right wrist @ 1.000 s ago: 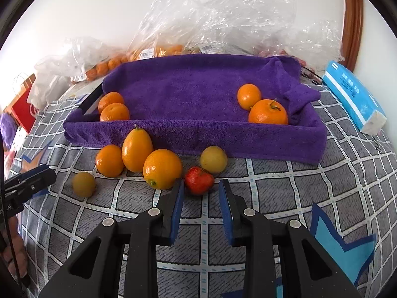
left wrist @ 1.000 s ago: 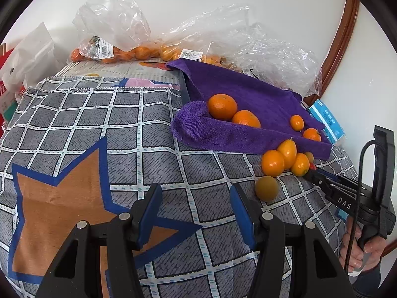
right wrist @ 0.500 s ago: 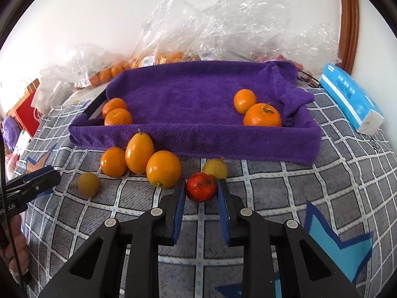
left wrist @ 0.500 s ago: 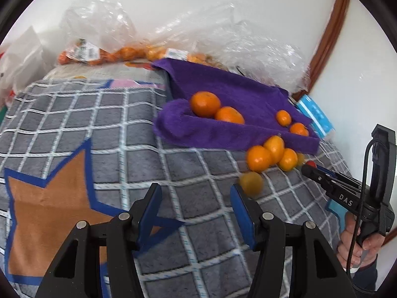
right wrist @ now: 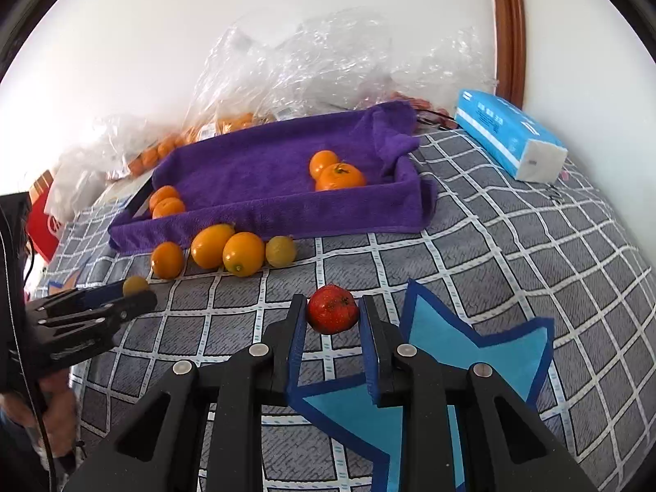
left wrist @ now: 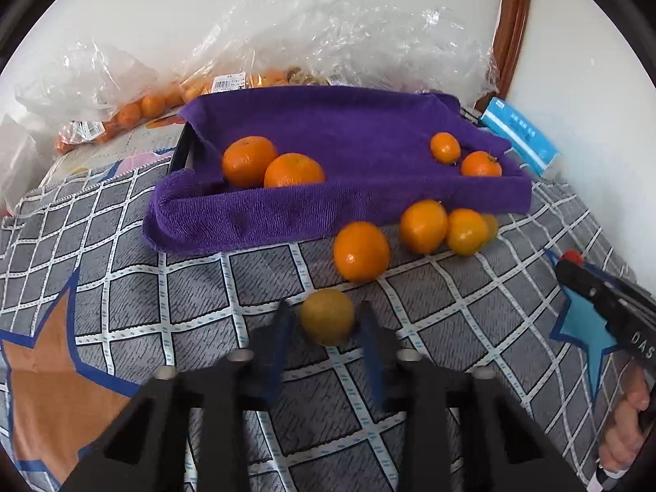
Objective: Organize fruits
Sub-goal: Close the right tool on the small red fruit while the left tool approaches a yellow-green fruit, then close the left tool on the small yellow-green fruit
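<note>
We saw a bed covered by a grey checked blanket (left wrist: 172,299) with star patterns, and a tray under a purple towel (left wrist: 328,205) lay on it. Directly on the blanket, just before the towel's front edge, four orange fruits (right wrist: 244,253) lay close together, and one dull yellow fruit (left wrist: 326,316) lay apart from them, nearer to us. At the far side, clear plastic bags (left wrist: 328,41) lay by the wall, and a blue tissue pack (right wrist: 508,135) lay beside the towel.
</note>
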